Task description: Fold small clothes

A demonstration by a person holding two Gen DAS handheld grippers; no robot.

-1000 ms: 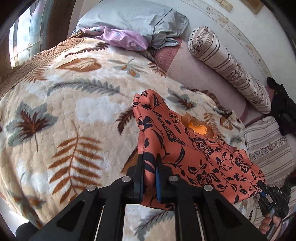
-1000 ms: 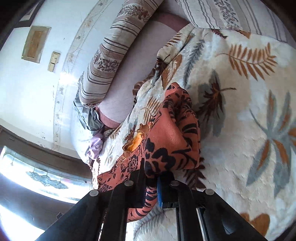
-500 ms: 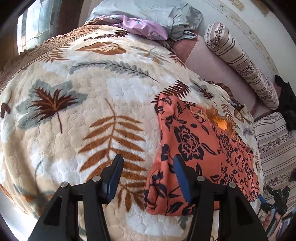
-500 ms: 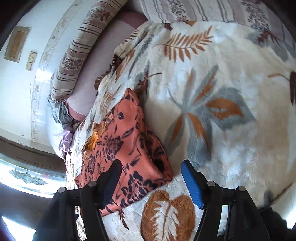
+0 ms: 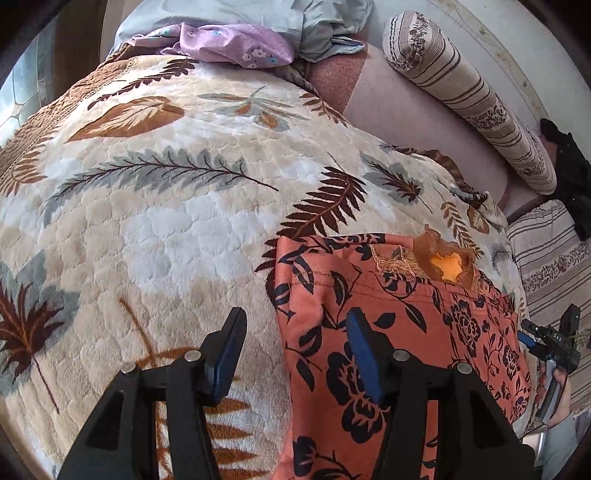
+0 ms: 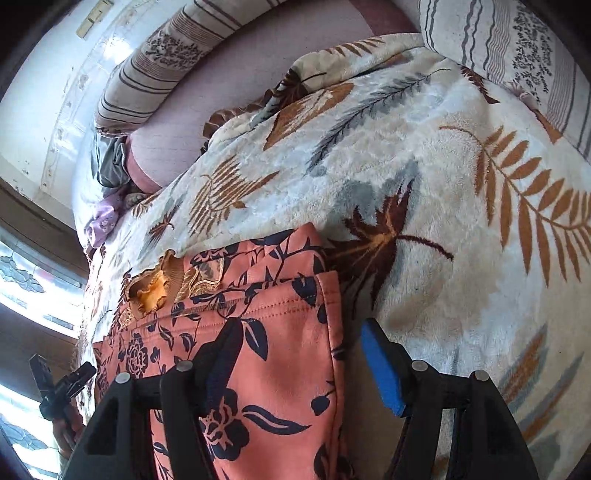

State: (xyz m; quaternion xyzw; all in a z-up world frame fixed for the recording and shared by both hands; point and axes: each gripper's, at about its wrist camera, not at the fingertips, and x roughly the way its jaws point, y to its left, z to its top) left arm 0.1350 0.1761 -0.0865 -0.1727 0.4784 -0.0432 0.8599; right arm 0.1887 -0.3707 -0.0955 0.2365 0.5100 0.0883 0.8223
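Looking through the left wrist camera, I saw the left tool [image 5: 293, 354] with its jaws standing well apart and nothing clamped between them. One blue pad hung over the leaf-print blanket [image 5: 155, 206], the other over the near left part of the orange floral garment [image 5: 399, 332]. That garment lay flat on the blanket, folded, its left edge straight and its frilled neckline [image 5: 445, 264] showing a yellow lining towards the far side. Beyond the blanket I could see a lilac cloth [image 5: 236, 48] and a grey pillow [image 5: 325, 26] at the head of the bed, and a striped bolster [image 5: 469, 99] along the wall. At the right rim the right tool [image 5: 550, 343] showed small, with a hand below it; I could not tell its jaws from there.

Through the right wrist camera, the right tool [image 6: 299, 354] was wide open and gripped nothing. Its dark finger lay over the orange floral garment [image 6: 280, 332], and its blue pad stood past the garment's right edge, above the blanket [image 6: 443, 184]. A folded panel lay on top of the garment there. The left tool [image 6: 61, 384] appeared at the left rim.
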